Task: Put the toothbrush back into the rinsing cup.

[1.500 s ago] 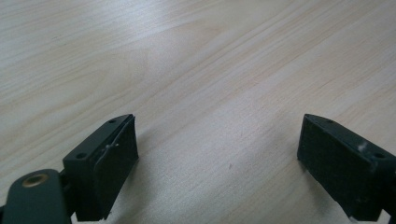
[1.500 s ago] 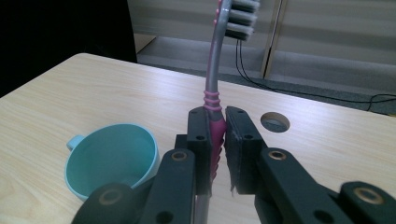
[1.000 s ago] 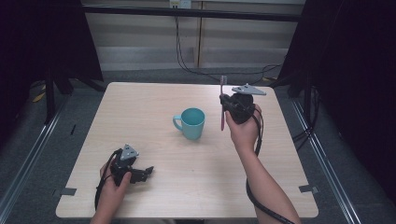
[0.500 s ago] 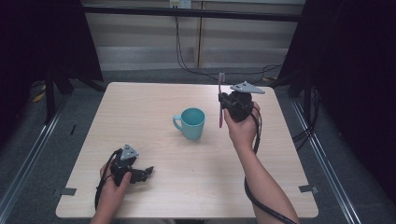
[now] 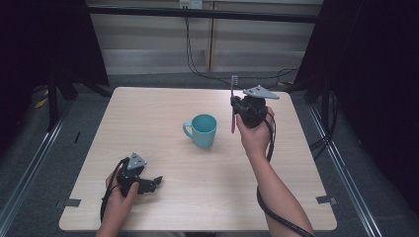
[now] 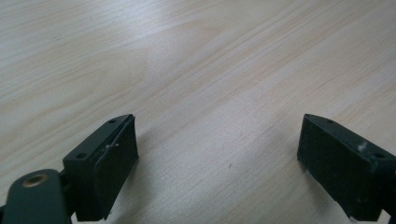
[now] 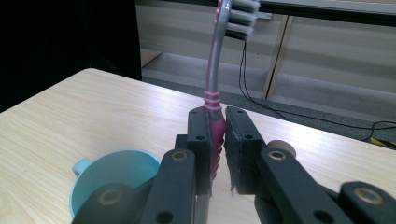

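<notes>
The work surface is a square table [image 5: 163, 113] of pale wood-grain laminate, standing on grey carpeted floor with dark curtains to either side and a pale panelled wall behind, where black cables [image 5: 197, 59] hang down. A teal mug [image 5: 202, 130] stands upright near the table's centre, handle turned toward the left edge. The right gripper [image 5: 233, 106] is held raised above the table just to the right of the mug, forearm rising from the near edge, wrist bent upward. Its jaws are clamped tight on the pink grip of a toothbrush [image 5: 233, 101], which stands upright with the bristle head on top and the handle end hanging beside the mug's rim, apart from it. The left gripper [image 5: 157, 180] rests low at the near-left of the table, well apart from the mug, pointing right; its jaws stand wide apart with only bare tabletop between them.
</notes>
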Tool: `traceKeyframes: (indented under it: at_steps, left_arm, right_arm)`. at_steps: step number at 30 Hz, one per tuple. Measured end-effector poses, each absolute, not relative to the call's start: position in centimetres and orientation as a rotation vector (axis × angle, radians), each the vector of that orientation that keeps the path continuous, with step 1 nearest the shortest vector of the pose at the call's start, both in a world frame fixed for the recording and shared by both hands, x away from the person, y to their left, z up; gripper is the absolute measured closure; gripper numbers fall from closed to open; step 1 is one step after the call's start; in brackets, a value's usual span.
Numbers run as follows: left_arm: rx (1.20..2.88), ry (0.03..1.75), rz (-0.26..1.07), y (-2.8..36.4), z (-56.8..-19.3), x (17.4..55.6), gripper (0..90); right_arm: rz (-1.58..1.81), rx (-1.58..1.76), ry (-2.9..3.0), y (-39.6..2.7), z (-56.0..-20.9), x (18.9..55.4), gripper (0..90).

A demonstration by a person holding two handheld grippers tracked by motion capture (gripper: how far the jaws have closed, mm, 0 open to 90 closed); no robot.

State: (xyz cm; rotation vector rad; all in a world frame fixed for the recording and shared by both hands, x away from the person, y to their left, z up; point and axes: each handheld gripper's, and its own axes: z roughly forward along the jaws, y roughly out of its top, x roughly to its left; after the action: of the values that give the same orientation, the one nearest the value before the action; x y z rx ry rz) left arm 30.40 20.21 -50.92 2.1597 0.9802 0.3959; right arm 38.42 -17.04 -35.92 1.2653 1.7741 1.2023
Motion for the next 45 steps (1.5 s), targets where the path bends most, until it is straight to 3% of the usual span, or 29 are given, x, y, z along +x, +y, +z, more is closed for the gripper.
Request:
traceKeyframes:
  at_steps: [45]
  left_arm:
    - [2.16,0.984,0.396,20.2,-50.9,30.4,11.8]
  right_arm:
    - [1.267,1.204,1.79,-13.4,-36.0,40.7,81.3]
